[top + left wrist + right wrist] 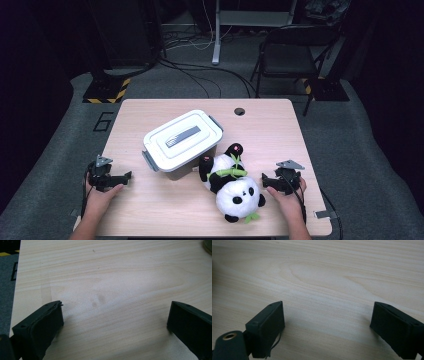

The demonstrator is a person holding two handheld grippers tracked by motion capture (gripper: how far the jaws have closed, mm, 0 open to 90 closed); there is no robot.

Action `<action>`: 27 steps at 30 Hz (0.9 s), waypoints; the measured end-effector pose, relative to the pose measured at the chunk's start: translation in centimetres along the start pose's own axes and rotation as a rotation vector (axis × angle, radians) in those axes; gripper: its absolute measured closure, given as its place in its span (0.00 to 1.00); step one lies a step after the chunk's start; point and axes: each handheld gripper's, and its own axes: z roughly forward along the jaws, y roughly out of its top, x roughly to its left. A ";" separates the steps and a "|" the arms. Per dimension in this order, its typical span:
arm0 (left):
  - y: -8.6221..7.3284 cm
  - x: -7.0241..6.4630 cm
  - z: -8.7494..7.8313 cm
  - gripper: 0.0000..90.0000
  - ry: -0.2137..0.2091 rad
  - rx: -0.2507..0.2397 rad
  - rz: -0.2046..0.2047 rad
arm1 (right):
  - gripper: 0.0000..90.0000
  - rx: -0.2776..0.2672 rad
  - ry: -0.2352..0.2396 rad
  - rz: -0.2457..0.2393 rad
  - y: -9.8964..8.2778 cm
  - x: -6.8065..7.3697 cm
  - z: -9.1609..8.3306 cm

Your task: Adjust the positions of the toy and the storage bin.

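Panda plush [234, 187], unlabelled, on table [270, 130] near right claw [270, 181]

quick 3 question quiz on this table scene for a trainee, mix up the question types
1. True or false: the lid is on the white storage box.
2. What lies nearest the right gripper?
A. the storage box
B. the panda toy
C. the hole in the table
3. Fill in: both the right gripper and the left gripper have their jaws ____, with bare wood between them.

Key:
1. True; the lid sits closed on the box.
2. B; the panda lies just beside that gripper, not touching it.
3. open; nothing is held by either.
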 end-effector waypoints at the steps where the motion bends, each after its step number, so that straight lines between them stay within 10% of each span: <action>1: 0.0 0.0 0.0 0.00 0.000 0.000 0.000 | 0.12 0.000 0.000 0.000 0.0 0.0 0.0; 27: 0.1 0.0 0.1 0.00 -0.006 0.004 0.005 | 0.21 0.011 0.009 -0.009 0.1 0.2 -0.3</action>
